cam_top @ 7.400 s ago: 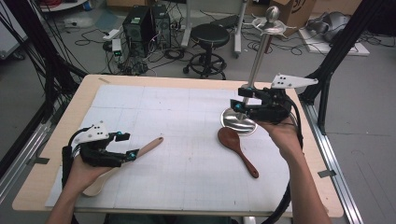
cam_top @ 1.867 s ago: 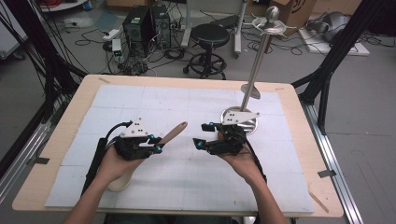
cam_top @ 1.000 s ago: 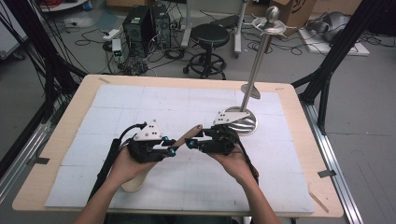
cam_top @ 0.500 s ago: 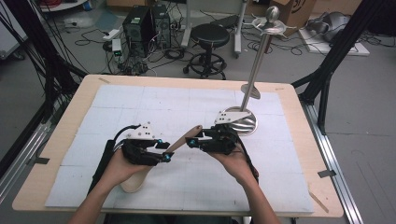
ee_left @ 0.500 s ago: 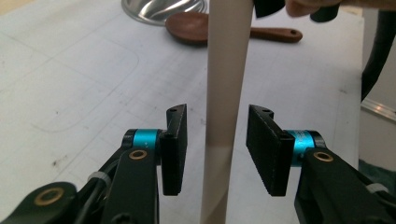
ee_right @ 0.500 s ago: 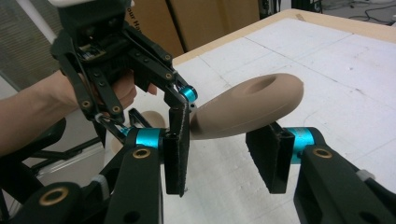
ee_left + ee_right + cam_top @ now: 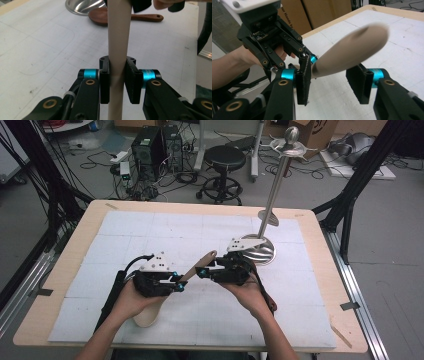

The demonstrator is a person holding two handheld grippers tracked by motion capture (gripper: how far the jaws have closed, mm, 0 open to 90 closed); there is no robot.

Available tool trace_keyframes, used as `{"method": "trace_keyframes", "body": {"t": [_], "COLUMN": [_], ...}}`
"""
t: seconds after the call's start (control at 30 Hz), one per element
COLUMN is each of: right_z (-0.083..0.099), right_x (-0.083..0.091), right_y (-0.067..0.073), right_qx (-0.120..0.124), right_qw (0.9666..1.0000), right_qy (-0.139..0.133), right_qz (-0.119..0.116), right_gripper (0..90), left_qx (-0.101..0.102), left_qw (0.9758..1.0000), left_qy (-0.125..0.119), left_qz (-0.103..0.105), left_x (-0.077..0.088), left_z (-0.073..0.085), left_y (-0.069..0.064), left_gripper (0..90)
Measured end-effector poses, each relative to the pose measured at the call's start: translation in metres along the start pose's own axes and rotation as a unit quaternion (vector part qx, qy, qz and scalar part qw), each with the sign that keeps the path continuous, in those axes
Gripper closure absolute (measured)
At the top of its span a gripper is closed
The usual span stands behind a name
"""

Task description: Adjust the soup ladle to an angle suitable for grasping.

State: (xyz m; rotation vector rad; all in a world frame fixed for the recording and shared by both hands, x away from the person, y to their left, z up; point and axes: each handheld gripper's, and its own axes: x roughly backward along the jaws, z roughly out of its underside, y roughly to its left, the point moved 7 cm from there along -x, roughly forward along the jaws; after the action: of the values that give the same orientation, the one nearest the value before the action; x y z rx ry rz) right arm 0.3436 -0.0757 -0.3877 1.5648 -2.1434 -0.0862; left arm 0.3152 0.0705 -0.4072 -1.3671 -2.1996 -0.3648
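A pale wooden spoon (image 7: 147,312) slants up off the white mat, bowl low near the person's left wrist and handle tip toward the stand. My left gripper (image 7: 177,285) is shut on the middle of its handle (image 7: 118,30); the jaws have just been closing, and in the left gripper view (image 7: 117,62) both pads press on it. My right gripper (image 7: 202,271) faces it from the right. In the right gripper view the blurred handle end (image 7: 352,47) lies over my right gripper (image 7: 332,67), whose jaws stand apart, with a clear gap at the right pad.
A metal stand rises at the back right, with a round shiny base (image 7: 260,251) and a tall pole (image 7: 275,185). A dark brown wooden spoon (image 7: 120,17) lies beside that base (image 7: 85,5). The white mat (image 7: 150,230) covers most of the wooden table (image 7: 320,270).
Since the earliest frame both hands came together mid-table: the left brought the pale spoon, the right left the dark spoon by the stand. Over the last second the hands barely shifted.
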Motion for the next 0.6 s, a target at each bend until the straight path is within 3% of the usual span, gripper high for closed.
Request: {"method": "trace_keyframes", "body": {"t": [0.13, 0.3, 0.6], "right_z": [-0.003, -0.009, -0.021], "right_x": [0.0, 0.006, 0.01], "right_y": [0.004, 0.009, 0.016], "right_qx": [0.002, 0.004, 0.009], "right_qw": [1.0, 0.9998, 0.9991], "right_qy": [-0.003, -0.008, -0.01], "right_qz": [-0.004, -0.019, -0.041], "right_gripper": [62.2, 66.7, 70.3], "left_qx": [-0.004, -0.007, 0.022], "left_qw": [0.9999, 0.9998, 0.9986], "left_qy": [-0.005, -0.016, -0.041], "left_qz": [-0.009, -0.004, 0.025], "left_x": [-0.001, 0.002, 0.009], "left_z": [-0.006, -0.012, -0.016], "left_y": [-0.003, -0.006, -0.004], "left_gripper": [76.4, 76.3, 70.9]}}
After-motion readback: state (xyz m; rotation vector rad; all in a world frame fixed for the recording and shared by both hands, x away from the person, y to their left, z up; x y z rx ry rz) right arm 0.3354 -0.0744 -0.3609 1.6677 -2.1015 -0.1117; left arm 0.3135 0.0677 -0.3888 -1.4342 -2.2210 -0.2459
